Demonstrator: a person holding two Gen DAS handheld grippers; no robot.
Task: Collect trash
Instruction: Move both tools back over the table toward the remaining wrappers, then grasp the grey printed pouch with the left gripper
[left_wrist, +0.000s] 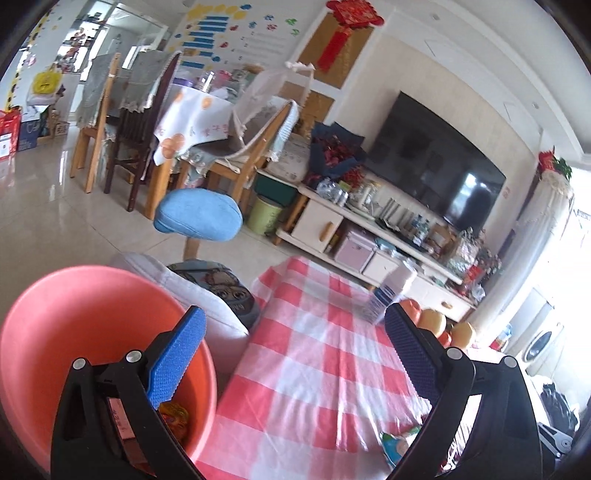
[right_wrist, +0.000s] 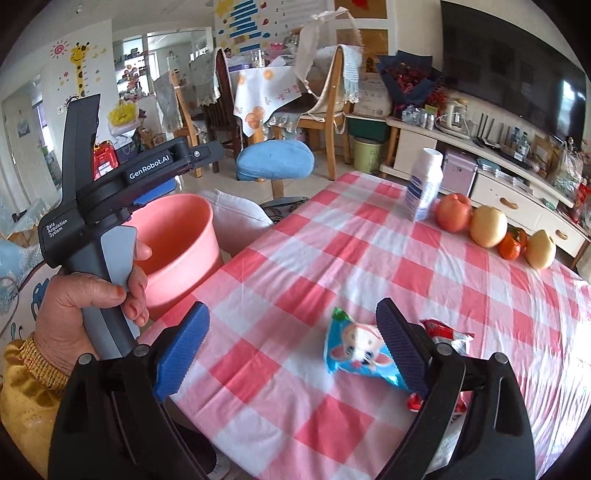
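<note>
A pink bin (left_wrist: 74, 332) stands beside the table's left edge, with an orange wrapper (left_wrist: 175, 415) at its bottom. It also shows in the right wrist view (right_wrist: 177, 243). My left gripper (left_wrist: 295, 354) is open and empty, with its left finger over the bin rim. My right gripper (right_wrist: 291, 350) is open and empty above the table. A blue cartoon wrapper (right_wrist: 354, 350) lies just inside its right finger. A red wrapper (right_wrist: 447, 334) lies behind that finger, partly hidden. The blue wrapper also shows in the left wrist view (left_wrist: 397, 443), at the lower right.
The table has a red and white checked cloth (right_wrist: 332, 258). A milk carton (right_wrist: 424, 184) and a row of fruit (right_wrist: 487, 225) stand at its far side. A blue stool (right_wrist: 275, 160), wooden chairs and a TV cabinet (right_wrist: 491, 173) stand beyond.
</note>
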